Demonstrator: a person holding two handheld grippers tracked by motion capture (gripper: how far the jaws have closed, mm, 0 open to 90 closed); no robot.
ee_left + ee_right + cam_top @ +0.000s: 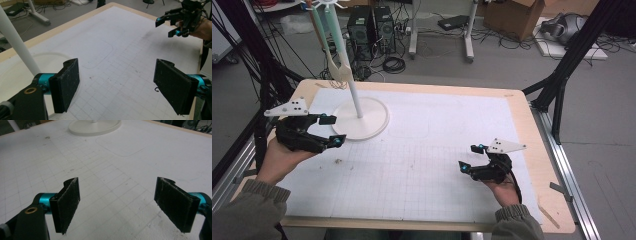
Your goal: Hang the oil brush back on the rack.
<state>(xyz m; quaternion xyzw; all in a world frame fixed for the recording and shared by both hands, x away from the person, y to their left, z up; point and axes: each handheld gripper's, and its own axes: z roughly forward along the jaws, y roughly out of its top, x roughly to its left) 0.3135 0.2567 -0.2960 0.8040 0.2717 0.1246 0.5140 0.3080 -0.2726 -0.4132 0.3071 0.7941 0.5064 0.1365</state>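
Two grippers are at work over one surface (522, 130), a pale wooden top with rounded corners, most of it covered by a white mat (437, 150) printed with a fine grid. On the mat a faint outline of a rounded rectangle is drawn near the centre.

One stand (361, 118) sits on the mat at about ten o'clock from the centre: a flat, round, smooth white base with a slim white pole rising straight from its middle. From the top of the pole hang two long utensils (337, 50), one with a pale green handle and one with an orange-tan handle, both ending in cream-coloured heads; their exact kind cannot be told.

The left gripper (331, 130) is held in the person's left hand at about nine o'clock, just beside the stand's base at its rim. Its jaws stand wide apart with nothing between them, only bare mat showing between the two flat black pads with a rough, fuzzy face.

The right gripper (470, 157) is held in the right hand at about four o'clock, well apart from the stand. Its jaws also stand wide and hold nothing; its pads are the same black, felt-like rectangles, on teal fittings.

Both sleeves are a ribbed olive knit.
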